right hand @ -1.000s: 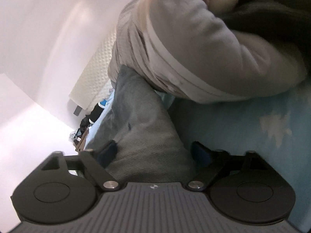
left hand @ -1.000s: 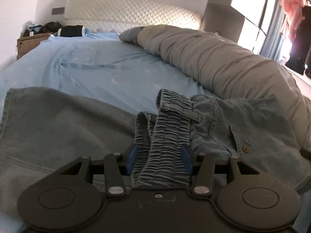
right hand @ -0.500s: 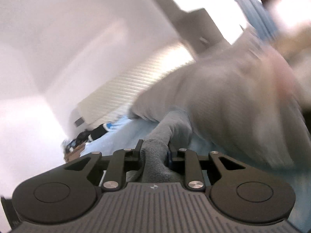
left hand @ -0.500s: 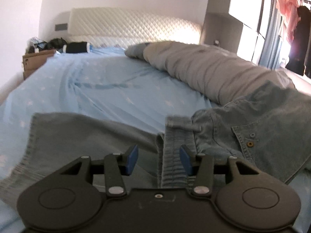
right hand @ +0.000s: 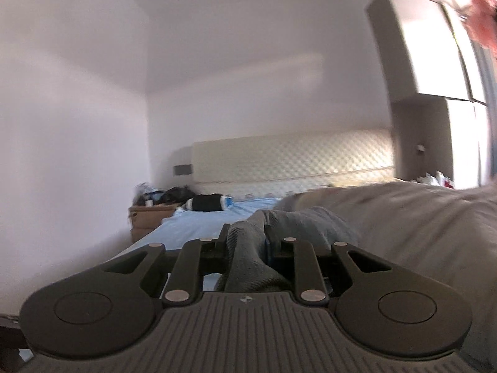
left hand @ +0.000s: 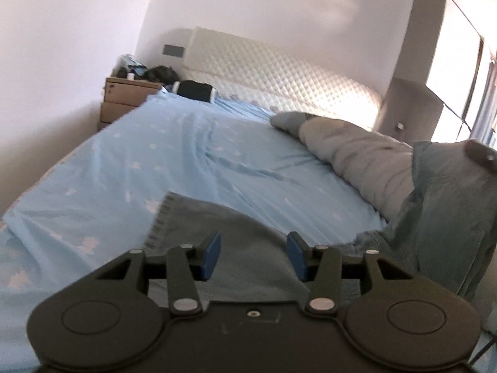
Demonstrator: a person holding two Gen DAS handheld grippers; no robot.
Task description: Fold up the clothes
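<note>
Grey-blue denim shorts (left hand: 248, 242) lie spread on the light blue bed sheet (left hand: 155, 161). My left gripper (left hand: 253, 256) is shut on them, and the denim fills the gap between its blue pads (left hand: 212, 256). The shorts' right side hangs lifted at the right edge of the left wrist view, where part of my right gripper (left hand: 483, 155) shows. In the right wrist view, a bunched fold of the shorts (right hand: 248, 264) is pinched in my right gripper (right hand: 247, 233), whose jaws are closing on it. That gripper points level toward the headboard.
A rolled grey duvet (left hand: 357, 155) runs along the bed's right side. The quilted headboard (left hand: 279, 71) and a black roll (left hand: 194, 90) are at the far end. A wooden nightstand (left hand: 124, 99) with clutter stands in the left corner. A wardrobe (left hand: 416, 46) is on the right.
The right gripper closed on a fold of the shorts, rolled upright and rose. The left gripper pulled back and up with the denim, so the shorts now stretch between both grippers.
</note>
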